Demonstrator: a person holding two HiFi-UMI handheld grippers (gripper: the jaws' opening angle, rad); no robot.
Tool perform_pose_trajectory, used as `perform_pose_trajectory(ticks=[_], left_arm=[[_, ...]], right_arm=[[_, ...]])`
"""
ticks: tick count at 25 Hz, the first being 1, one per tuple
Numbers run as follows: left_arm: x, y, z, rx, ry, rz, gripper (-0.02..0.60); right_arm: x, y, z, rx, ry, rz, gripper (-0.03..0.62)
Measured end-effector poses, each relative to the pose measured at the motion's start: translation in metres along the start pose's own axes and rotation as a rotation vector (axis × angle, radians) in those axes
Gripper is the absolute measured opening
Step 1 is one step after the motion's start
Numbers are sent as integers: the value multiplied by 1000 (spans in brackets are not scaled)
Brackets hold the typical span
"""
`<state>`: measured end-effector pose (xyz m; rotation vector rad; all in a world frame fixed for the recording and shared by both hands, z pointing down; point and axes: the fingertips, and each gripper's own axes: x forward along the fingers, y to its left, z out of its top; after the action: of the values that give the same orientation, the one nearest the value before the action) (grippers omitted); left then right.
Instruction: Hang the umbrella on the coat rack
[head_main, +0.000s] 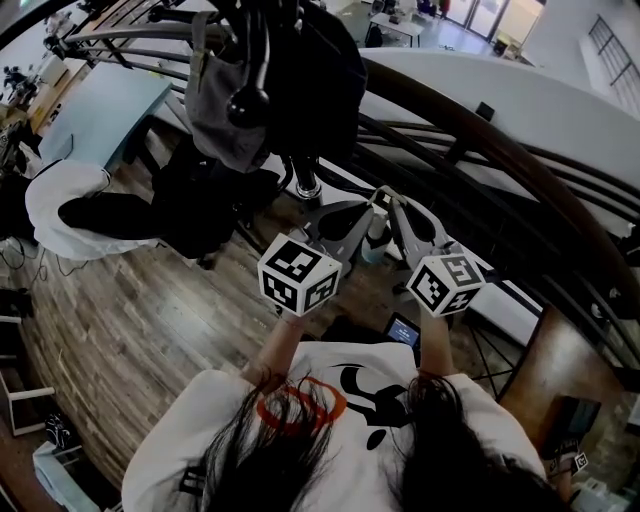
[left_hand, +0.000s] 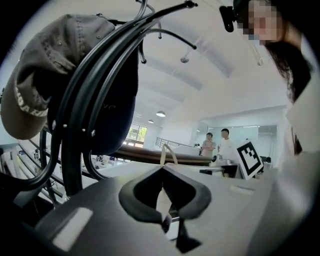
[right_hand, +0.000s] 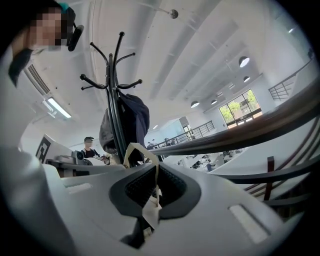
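Both grippers meet in front of me, tip to tip, on a beige strap loop. In the head view a pale folded umbrella (head_main: 374, 240) hangs just under the left gripper (head_main: 372, 203) and the right gripper (head_main: 397, 203). The strap loop (left_hand: 168, 151) sticks out of the shut left gripper (left_hand: 163, 169). In the right gripper view the strap (right_hand: 136, 150) comes out of the shut right gripper (right_hand: 156, 169). The black coat rack (head_main: 304, 178) stands just beyond, with curved hooks (right_hand: 111, 80) at its top and its poles (left_hand: 75, 125) close to the left gripper.
A grey cap (left_hand: 35, 85) and a dark bag (left_hand: 117, 100) hang on the rack. A curved dark railing (head_main: 480, 140) runs behind it. A person in white (head_main: 60, 205) bends over at the left by a blue table (head_main: 100, 110). Two people (left_hand: 220, 145) stand far off.
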<state>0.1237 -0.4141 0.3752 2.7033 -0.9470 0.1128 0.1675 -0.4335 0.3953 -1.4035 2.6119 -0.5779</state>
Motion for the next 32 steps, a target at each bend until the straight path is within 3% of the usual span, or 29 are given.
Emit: perform_pose_trajectory(ticks=[9, 21, 32], left_arm=[[18, 6, -17, -5, 59, 21, 0], [11, 28, -36, -23, 130, 63, 0], [9, 27, -44, -17, 136, 45, 0]], right_arm=[[9, -24, -11, 4, 40, -4, 21], [33, -20, -42, 18, 122, 25, 23], [46, -10, -56, 12, 145, 49, 23]])
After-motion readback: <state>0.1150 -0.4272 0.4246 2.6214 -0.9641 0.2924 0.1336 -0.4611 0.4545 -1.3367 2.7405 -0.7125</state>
